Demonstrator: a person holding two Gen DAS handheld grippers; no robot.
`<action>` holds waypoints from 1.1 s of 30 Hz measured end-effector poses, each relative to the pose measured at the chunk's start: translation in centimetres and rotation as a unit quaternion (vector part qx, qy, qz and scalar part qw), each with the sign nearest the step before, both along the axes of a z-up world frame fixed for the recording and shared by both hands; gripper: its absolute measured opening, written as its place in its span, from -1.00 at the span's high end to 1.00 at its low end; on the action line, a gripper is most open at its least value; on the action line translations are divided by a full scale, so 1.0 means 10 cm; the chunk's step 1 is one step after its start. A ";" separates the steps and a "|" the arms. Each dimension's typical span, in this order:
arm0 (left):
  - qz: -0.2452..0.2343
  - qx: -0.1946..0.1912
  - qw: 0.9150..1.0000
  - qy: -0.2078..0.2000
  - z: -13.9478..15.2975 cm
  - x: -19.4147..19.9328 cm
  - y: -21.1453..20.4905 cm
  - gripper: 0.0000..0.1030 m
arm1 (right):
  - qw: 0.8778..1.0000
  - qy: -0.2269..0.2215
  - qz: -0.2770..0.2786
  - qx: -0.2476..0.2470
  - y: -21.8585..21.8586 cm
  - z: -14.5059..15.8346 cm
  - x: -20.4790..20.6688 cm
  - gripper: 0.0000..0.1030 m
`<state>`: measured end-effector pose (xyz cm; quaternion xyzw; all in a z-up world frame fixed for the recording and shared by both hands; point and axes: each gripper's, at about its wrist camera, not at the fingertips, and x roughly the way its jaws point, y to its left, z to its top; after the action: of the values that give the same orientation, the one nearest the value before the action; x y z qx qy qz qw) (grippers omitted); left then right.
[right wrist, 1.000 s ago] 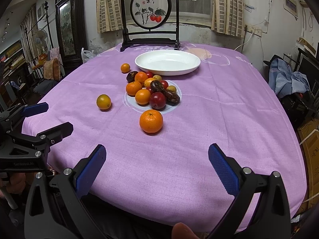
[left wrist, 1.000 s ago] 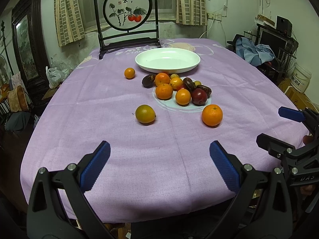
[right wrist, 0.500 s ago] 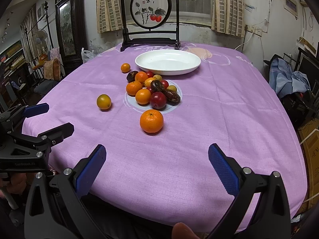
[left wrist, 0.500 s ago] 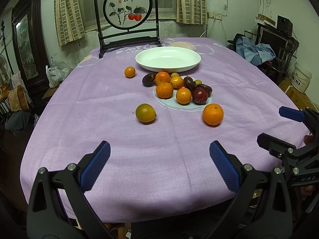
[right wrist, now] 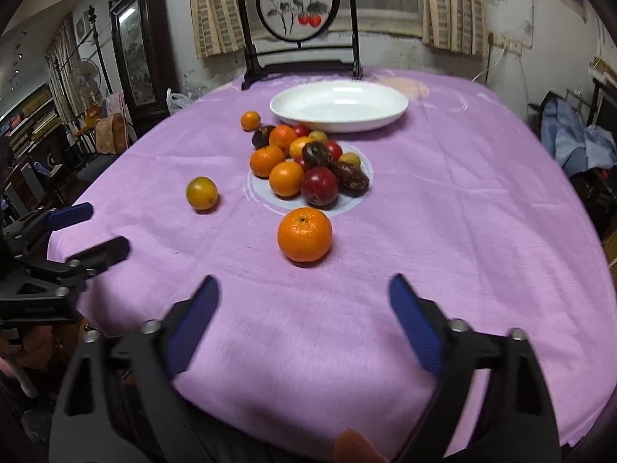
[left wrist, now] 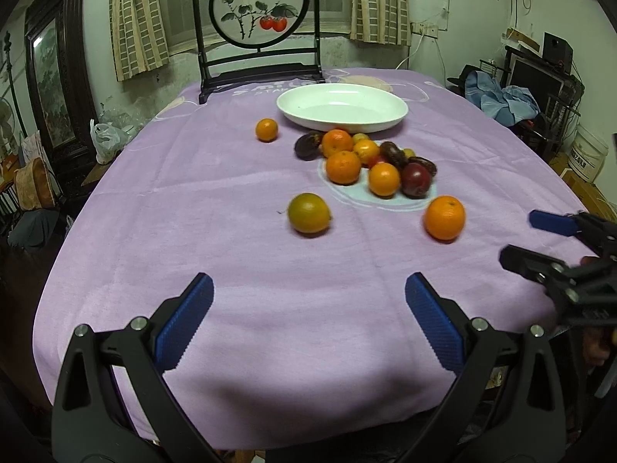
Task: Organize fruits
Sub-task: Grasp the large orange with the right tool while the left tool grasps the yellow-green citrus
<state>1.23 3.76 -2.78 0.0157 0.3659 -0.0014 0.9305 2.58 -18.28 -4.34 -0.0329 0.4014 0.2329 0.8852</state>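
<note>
A white oval dish (left wrist: 342, 107) (right wrist: 339, 105) stands at the far middle of the purple tablecloth. In front of it is a pile of oranges, red and dark fruits (left wrist: 370, 162) (right wrist: 308, 162). One loose orange (left wrist: 444, 217) (right wrist: 304, 234) lies nearest, just ahead of my right gripper (right wrist: 304, 283) (left wrist: 520, 237). Its jaws are closing with nothing between them. A yellow-green citrus (left wrist: 309, 213) (right wrist: 201, 193) lies ahead of my left gripper (left wrist: 308, 285) (right wrist: 102, 227), which is open and holds nothing. A small orange (left wrist: 266, 129) (right wrist: 250, 120) sits left of the dish.
A black-framed round painted screen (left wrist: 256, 19) stands at the table's far edge behind the dish. The tablecloth (left wrist: 231, 231) drops off at the near edge under both grippers. Furniture and clutter surround the table on both sides.
Both grippers have moved forward and down toward the fruit, which now looks larger. The right gripper's fingers stand closer together than before. No fruit has moved.
</note>
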 end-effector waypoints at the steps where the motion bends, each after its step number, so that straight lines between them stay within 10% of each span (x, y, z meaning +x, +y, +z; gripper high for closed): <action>1: 0.001 -0.003 1.000 -0.001 0.00 0.02 0.04 -0.96 | 1.000 0.007 0.002 0.001 0.03 -0.03 0.07 -0.52; 11: 0.002 -0.017 1.000 0.019 -0.08 0.37 0.28 -0.96 | 0.999 0.040 0.022 -0.024 0.27 -0.20 0.48 -0.51; 27: -0.019 -0.013 0.998 0.061 -0.23 0.87 0.23 -0.95 | 0.998 0.048 0.033 -0.021 0.24 -0.22 0.60 0.13; 33: -0.035 -0.024 0.996 0.083 -0.33 1.12 0.16 -0.64 | 0.999 0.047 0.018 -0.014 0.11 -0.16 0.65 0.13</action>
<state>12.39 5.32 -6.05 0.0061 0.4414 -0.0445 0.8962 9.07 -17.21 -5.91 -0.0414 0.4453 0.2446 0.8603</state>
